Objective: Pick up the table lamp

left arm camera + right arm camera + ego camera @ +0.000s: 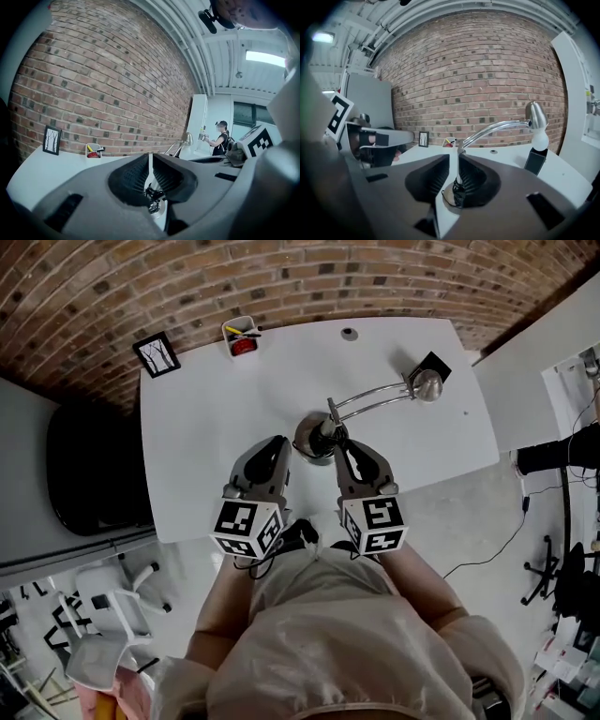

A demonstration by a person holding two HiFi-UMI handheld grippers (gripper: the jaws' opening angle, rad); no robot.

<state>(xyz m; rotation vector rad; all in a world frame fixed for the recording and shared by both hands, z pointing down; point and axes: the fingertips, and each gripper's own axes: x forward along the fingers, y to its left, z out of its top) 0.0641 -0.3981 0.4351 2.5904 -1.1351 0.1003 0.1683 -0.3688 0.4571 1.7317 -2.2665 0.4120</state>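
Observation:
The table lamp stands near the front middle of the white table [202,442]. It has a round metal base [307,439] and a curved chrome arm that ends in a head [427,384] at the right. My left gripper [283,442] sits just left of the base, and my right gripper [340,436] just right of the stem. Both are shut with nothing between the pads. In the left gripper view the base [155,206] shows beyond the left gripper's [151,160] tips. In the right gripper view the stem and arm [494,127] rise beyond the right gripper's [453,161] tips.
A small framed picture [157,354] and a white pen holder [242,337] stand at the table's far edge by the brick wall. A black block [434,363] lies under the lamp head. A dark chair [94,465] is left of the table. A person [220,139] stands far off.

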